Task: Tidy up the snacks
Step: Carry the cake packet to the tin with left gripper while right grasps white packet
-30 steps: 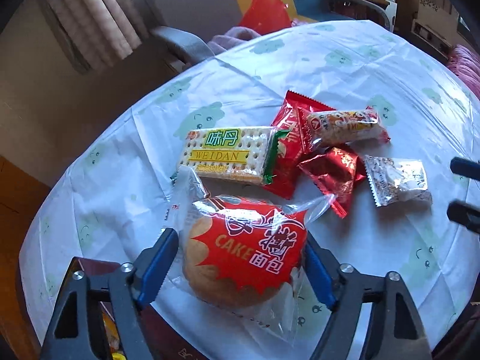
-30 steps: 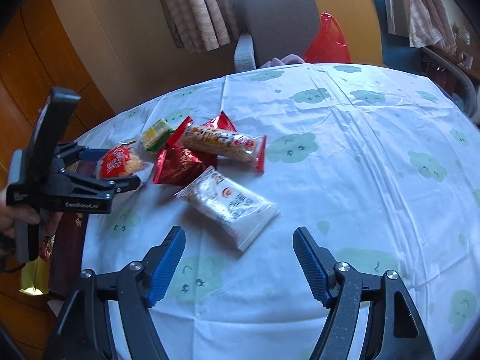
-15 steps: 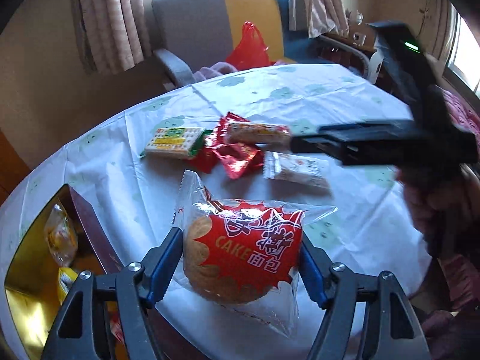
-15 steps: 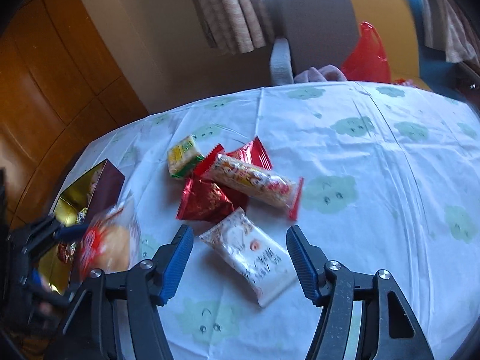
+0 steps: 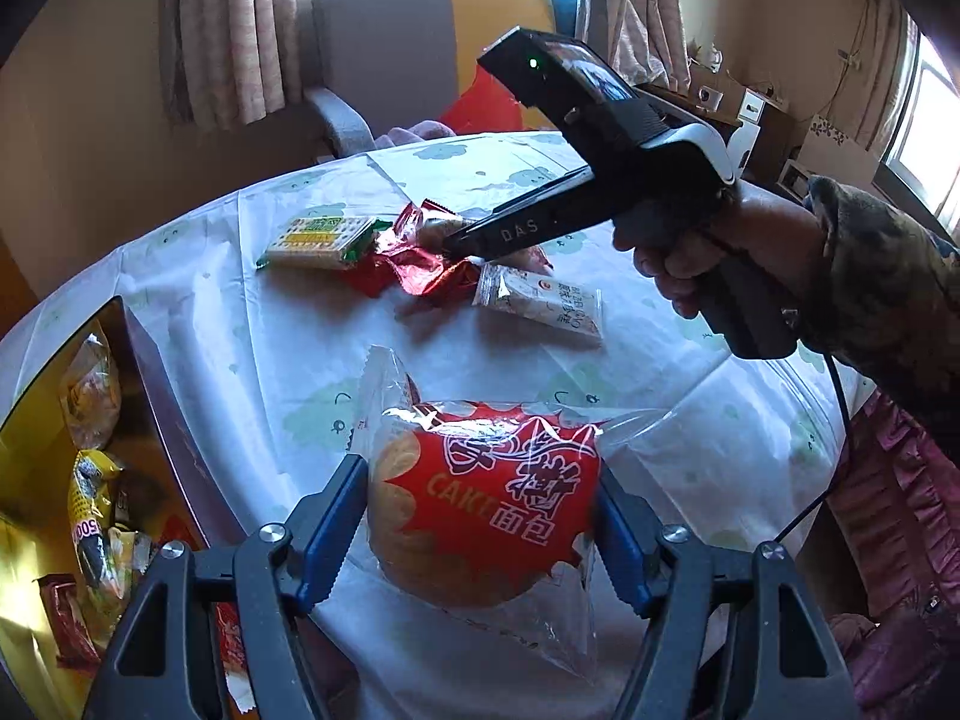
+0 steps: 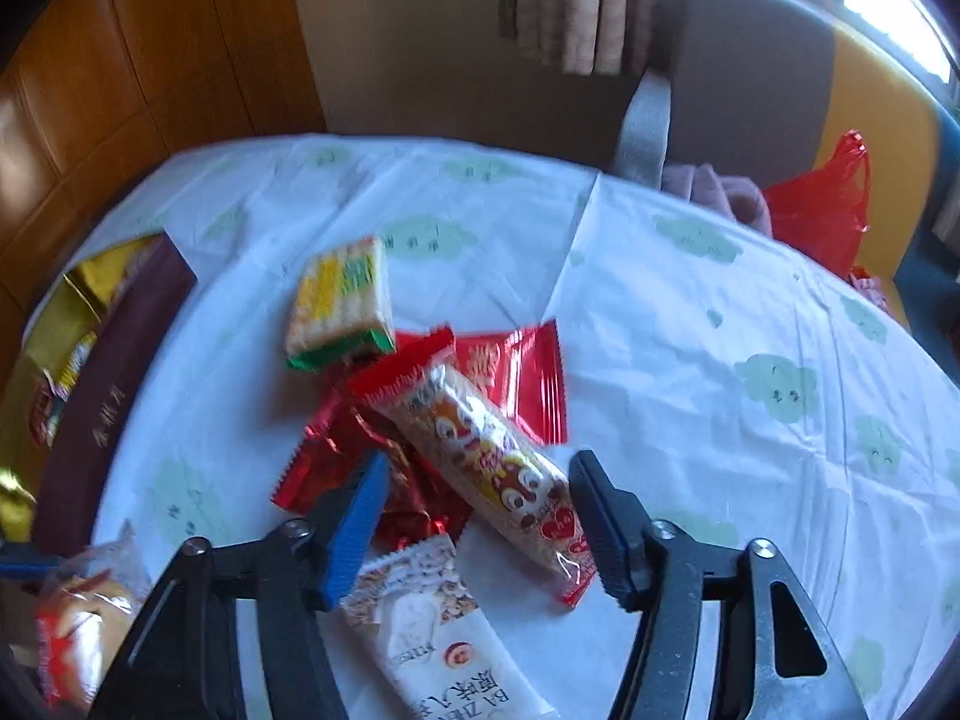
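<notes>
My left gripper [image 5: 480,516] is shut on a round cake in a clear bag with a red label [image 5: 486,510], held above the table near its left edge. My right gripper [image 6: 480,504] is open, its jaws on either side of a long cartoon-printed snack bar [image 6: 486,450] in the snack pile; it also shows in the left wrist view [image 5: 450,243]. The pile holds a green-and-yellow cracker pack [image 6: 339,300], red foil packets [image 6: 516,372] and a white nougat packet [image 6: 444,642]. A gold-lined open box [image 5: 72,480] with several snacks stands at the left.
The round table has a white cloth with green cloud prints [image 6: 750,360]. The box's dark red wall [image 6: 108,402] sits at the table's left edge. A grey and yellow armchair [image 5: 420,48] with a red plastic bag [image 6: 822,204] stands behind the table.
My left gripper has lifted the cake back toward the box, which has come into view. My right gripper has moved forward over the pile from the white packet to the long bar.
</notes>
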### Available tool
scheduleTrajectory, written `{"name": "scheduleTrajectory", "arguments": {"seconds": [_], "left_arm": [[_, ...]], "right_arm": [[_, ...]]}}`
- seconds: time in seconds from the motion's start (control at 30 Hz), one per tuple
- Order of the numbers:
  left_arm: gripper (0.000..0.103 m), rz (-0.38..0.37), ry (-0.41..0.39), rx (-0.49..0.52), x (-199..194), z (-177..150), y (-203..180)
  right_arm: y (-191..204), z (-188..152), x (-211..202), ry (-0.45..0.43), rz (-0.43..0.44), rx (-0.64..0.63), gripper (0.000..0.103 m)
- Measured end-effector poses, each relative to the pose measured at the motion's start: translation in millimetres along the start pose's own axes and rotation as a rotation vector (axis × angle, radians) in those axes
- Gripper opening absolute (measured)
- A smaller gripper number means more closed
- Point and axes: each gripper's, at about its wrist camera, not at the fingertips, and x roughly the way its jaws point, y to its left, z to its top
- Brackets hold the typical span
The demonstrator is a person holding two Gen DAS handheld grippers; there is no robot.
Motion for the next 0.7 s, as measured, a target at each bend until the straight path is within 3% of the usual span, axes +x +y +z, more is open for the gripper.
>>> {"name": "scheduleTrajectory", "arguments": {"seconds": [0.1,0.27,0.33,0.4,0.57,0.7], "left_arm": [[0.072,-0.008,0.002,-0.008,1,-2,1],[0.072,-0.023,-0.002,-0.011,0,-2,-2],[0.072,-0.028,-0.003,-0.012,-1,-3,-4],[0.071,-0.031,-0.007,-0.014,-2,-4,-6],[0.071,-0.027,-0.022,-0.018,-9,-4,-8],[0.070,-0.027,-0.046,-0.033,-20,-3,-7]], "right_arm": [[-13,-8,-1,0.005,-0.030,0.040,0.033],[-37,-33,-10,0.060,-0.068,0.109,0.030],[-41,-42,-15,0.084,-0.073,0.124,0.040],[-42,-49,-23,0.067,-0.084,0.132,0.078],[-22,-59,-58,-0.049,-0.038,0.102,0.080],[10,-60,-60,-0.038,0.064,0.003,0.080]]}}
